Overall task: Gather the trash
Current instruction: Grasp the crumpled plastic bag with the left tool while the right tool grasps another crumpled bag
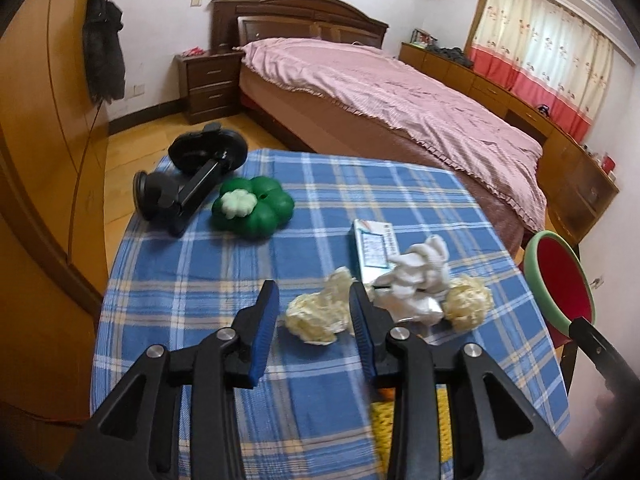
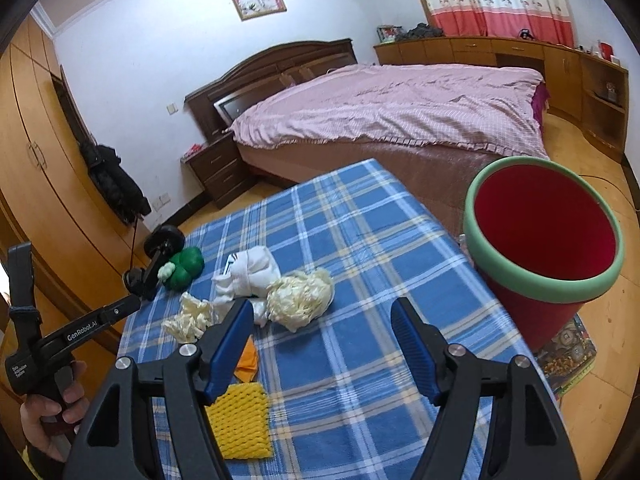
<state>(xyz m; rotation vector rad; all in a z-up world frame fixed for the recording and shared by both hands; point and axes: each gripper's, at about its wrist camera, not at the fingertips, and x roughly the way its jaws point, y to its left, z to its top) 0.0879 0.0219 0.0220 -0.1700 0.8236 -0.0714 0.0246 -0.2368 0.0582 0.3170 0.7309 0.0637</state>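
None of the trash looks collected yet, as far as I can judge: the red bin with the green rim shows only bare red inside, and it stands ahead and to the right of my right gripper, off the table's right edge. My right gripper's jaws stand wide apart with nothing between them, over the blue plaid cloth.

My left gripper is also apart and holds nothing. A yellowish crumpled wad lies just ahead of it, between the two blue pads, though I cannot tell whether either pad touches it. Beyond my left gripper's right finger sit the white crumpled tissue, a second yellowish wad and a small printed box under the tissue.

Near my right gripper's left finger lie a yellow foam net and an orange scrap.

Everything is left to do, I judge.
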